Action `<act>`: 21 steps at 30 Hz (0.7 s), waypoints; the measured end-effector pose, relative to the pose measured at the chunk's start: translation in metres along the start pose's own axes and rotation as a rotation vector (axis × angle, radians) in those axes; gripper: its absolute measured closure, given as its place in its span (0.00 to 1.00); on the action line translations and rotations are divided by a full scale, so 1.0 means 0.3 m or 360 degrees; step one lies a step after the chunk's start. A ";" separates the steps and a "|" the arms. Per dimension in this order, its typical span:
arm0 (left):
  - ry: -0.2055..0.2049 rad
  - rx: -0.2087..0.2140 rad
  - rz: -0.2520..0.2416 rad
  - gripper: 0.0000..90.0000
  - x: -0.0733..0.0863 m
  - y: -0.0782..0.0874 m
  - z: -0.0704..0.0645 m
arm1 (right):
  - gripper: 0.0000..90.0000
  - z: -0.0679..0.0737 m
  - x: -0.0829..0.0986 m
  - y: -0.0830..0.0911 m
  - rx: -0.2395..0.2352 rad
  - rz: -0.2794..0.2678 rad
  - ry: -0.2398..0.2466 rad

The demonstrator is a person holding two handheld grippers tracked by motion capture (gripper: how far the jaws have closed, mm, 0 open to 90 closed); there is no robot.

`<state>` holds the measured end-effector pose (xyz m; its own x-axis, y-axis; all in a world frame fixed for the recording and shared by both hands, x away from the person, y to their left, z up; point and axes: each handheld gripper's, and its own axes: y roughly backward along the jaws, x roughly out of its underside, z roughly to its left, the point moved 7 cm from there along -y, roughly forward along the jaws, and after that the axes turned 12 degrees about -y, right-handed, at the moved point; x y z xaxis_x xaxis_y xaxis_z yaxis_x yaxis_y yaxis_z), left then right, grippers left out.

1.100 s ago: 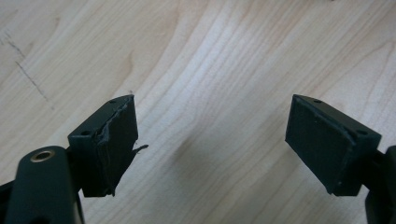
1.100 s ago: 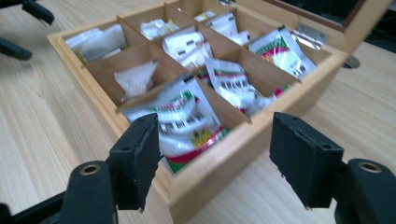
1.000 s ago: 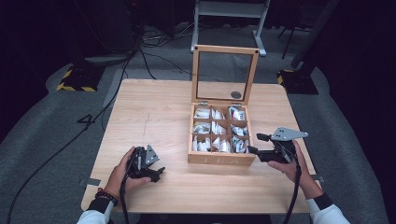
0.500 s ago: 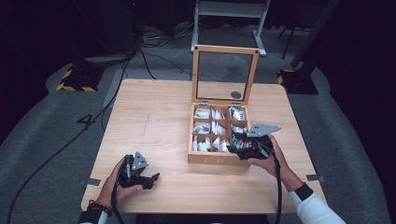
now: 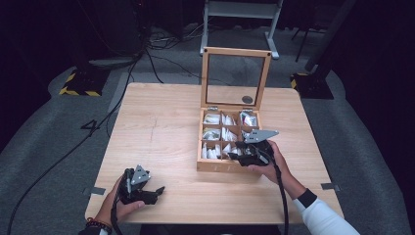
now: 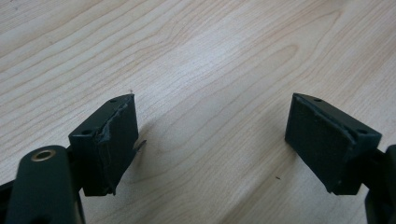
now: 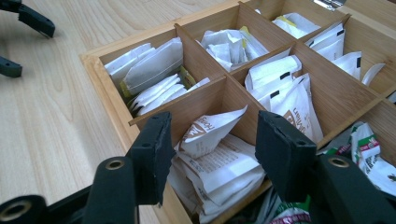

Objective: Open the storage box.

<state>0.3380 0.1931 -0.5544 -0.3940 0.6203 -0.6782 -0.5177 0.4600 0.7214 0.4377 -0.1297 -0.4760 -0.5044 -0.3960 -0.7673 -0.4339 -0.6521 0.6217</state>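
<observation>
On the worktop (image 5: 161, 127), the compartment box (image 5: 215, 167) sits right of centre, nearer the right edge, its lid (image 5: 236, 77) upright behind it. Packets (image 7: 217, 140) lie in its compartments. The right gripper (image 5: 237, 152) hangs over the box's front right compartments; the left gripper (image 5: 155, 192) rests near the front left corner.

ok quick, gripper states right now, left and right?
Left gripper: open, empty, low over the bare table.
Right gripper: open, holding nothing, poised around a white packet in the wooden box.
</observation>
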 end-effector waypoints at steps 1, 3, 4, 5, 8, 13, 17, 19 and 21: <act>0.0000 0.0000 0.0000 0.20 0.000 0.000 0.000 | 0.52 0.000 0.000 0.000 0.0000 0.0000 0.0000; -0.0001 0.0008 -0.0004 0.20 0.000 0.000 0.000 | 0.52 0.003 -0.004 -0.011 0.0023 0.0000 0.0002; -0.0011 0.0008 -0.0004 0.20 0.001 0.001 -0.001 | 0.54 0.005 -0.005 -0.025 0.0045 0.0010 -0.0009; -0.0019 0.0006 -0.0006 0.20 0.000 0.001 -0.001 | 0.54 0.006 -0.004 -0.033 0.0045 0.0017 -0.0010; -0.0033 0.0008 -0.0011 0.20 -0.001 0.000 -0.001 | 0.57 0.003 -0.001 -0.053 0.0070 0.0036 -0.0048; -0.0030 0.0048 -0.0009 0.19 -0.003 -0.005 0.004 | 0.62 0.008 0.007 -0.076 0.0107 0.0092 -0.0093; -0.0056 0.0076 -0.0011 0.17 -0.009 -0.013 0.006 | 0.71 0.023 0.014 -0.095 0.0145 0.0128 -0.0128; -0.0071 0.0088 -0.0009 0.16 -0.014 -0.017 0.008 | 0.76 0.026 0.019 -0.102 0.0169 0.0140 -0.0119; -0.0087 0.0109 -0.0011 0.16 -0.017 -0.022 0.009 | 0.82 0.022 0.022 -0.101 0.0180 0.0142 -0.0123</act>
<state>0.3455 0.1886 -0.5552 -0.3474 0.6500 -0.6759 -0.4664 0.5055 0.7259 0.4426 -0.1082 -0.4991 -0.5989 -0.3952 -0.6966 -0.4637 -0.5380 0.7039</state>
